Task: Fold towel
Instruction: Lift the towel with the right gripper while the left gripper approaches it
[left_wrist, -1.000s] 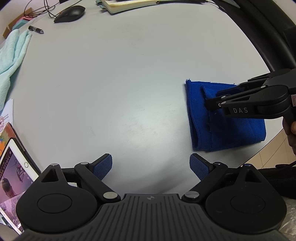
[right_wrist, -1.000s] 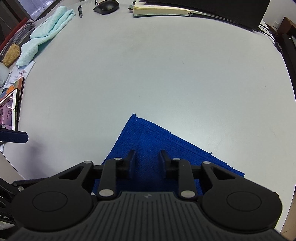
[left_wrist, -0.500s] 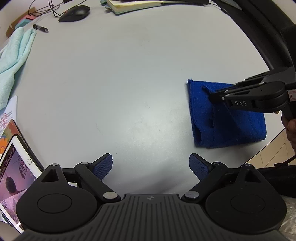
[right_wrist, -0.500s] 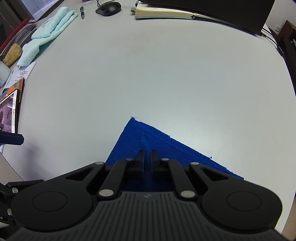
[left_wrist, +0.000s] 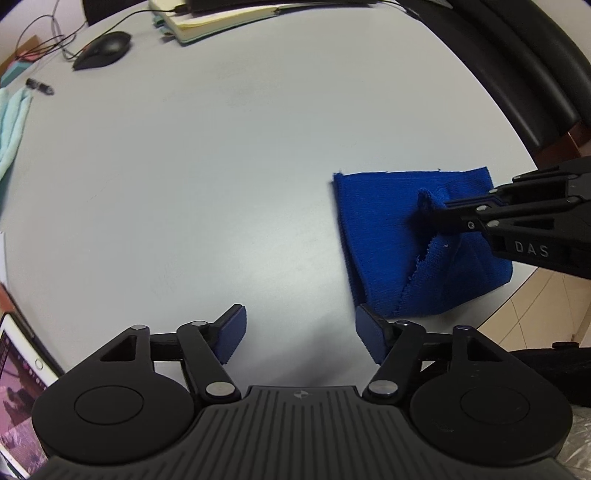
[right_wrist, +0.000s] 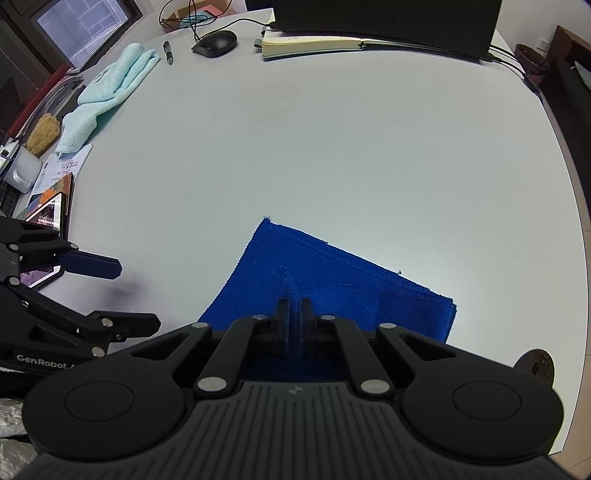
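Right wrist view: right tool (right_wrist: 294, 314) pinches a raised ridge of the blue towel (right_wrist: 343, 280), lifting a layer for folding; left tool (left_wrist: 299, 332) spread, beside towel on worktop (left_wrist: 221, 177).

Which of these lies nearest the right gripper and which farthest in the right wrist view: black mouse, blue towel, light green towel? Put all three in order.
1. Blue towel: pinched between the right gripper fingers, near table edge.
2. Light green towel: far left side.
3. Black mouse: far edge, beyond the light towel's far end.
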